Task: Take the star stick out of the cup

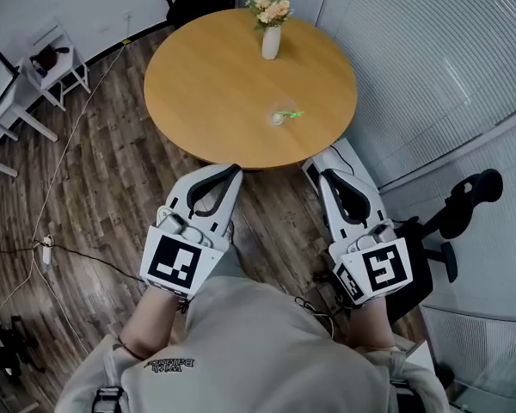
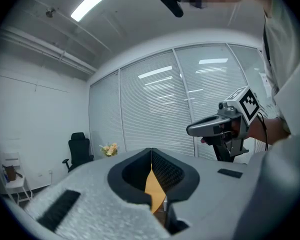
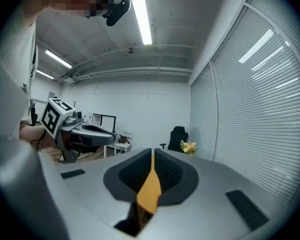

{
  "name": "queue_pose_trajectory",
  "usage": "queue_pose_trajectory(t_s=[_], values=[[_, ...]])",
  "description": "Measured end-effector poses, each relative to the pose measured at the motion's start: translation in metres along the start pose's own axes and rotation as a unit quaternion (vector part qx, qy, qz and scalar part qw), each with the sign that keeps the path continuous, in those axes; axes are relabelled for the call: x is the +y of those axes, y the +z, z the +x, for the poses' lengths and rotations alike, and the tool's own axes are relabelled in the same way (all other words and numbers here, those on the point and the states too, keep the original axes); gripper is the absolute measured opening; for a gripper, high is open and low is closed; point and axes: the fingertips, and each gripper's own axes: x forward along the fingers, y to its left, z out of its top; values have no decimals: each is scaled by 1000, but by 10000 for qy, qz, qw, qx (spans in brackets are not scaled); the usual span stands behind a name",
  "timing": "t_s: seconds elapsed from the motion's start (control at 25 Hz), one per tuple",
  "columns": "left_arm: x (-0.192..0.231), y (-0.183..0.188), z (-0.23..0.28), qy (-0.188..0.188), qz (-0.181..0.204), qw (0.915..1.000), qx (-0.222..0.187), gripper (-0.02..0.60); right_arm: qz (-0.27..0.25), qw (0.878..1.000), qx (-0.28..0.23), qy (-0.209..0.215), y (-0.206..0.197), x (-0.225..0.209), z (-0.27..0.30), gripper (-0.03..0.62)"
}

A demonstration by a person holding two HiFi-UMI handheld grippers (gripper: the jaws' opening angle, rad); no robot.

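Green star stick (image 1: 294, 114) poking from clear cup (image 1: 279, 117), left gripper (image 1: 233, 172) and right gripper (image 1: 327, 177) fingers together, empty

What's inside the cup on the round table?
A green stick pokes out of the clear cup on the table. Whether anything else sits inside is too small to tell.

Bright ceiling strip light (image 3: 140, 14); fisheye-bent, dark-vignetted edges

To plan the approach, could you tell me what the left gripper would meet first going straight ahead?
Probably the table, at its near edge just ahead of the left gripper, though relative height is unclear.
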Motion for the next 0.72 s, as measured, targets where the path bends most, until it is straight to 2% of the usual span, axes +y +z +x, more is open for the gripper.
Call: queue_pose_trajectory(t_s=[0.2, 0.72], values=[[37, 2, 29, -110, 4, 9999, -38, 25, -50, 10000, 48, -10, 6, -12, 43, 38], [149, 9, 94, -467, 73, 9988, -90, 25, -115, 9991, 86, -397, 31, -48, 162, 39]])
